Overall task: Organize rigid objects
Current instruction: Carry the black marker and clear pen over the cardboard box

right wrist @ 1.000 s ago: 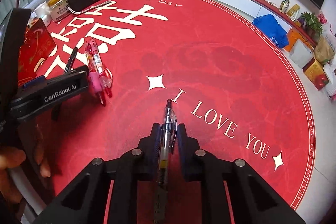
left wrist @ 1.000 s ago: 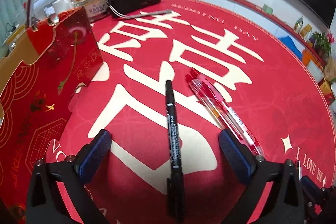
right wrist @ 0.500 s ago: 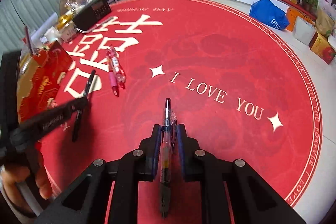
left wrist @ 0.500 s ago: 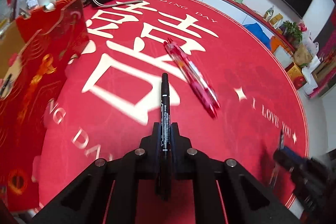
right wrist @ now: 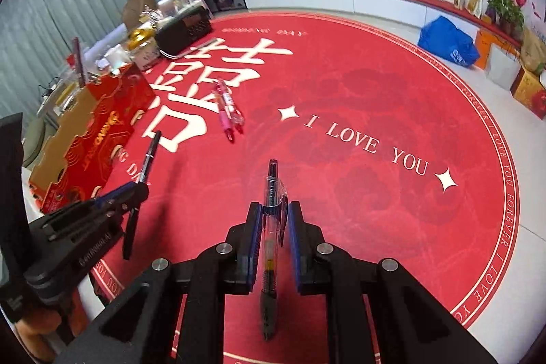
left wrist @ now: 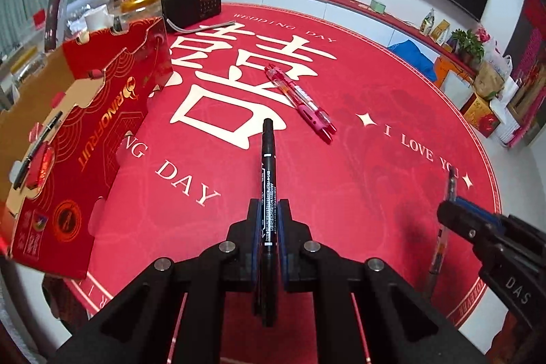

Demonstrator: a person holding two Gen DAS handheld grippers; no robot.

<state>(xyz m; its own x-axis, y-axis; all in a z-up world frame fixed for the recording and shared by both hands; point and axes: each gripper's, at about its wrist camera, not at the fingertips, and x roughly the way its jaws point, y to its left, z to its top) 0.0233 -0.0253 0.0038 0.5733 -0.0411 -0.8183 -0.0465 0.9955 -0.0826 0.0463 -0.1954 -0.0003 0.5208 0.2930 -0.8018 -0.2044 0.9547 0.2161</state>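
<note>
Your left tool (left wrist: 269, 227) is clamped tight on a black marker (left wrist: 267, 166), tip pointing to 12 o'clock, held above the red mat (left wrist: 358, 186). Your right tool (right wrist: 275, 220) is closed on a clear pen (right wrist: 271, 227), also lifted, pointing to 12.

From the left tool: two red pens (left wrist: 300, 101) lie side by side on the mat at 1 o'clock, nothing between. The open red box (left wrist: 99, 139) sits at 9–10 o'clock, with a black pen (left wrist: 37, 149) and something small and red already inside. The near box wall stands between the marker and the inside.

A black radio (left wrist: 192, 4) at 11, clutter behind it. A blue bag (right wrist: 447, 45) lies off the mat at 2 from the right tool.
</note>
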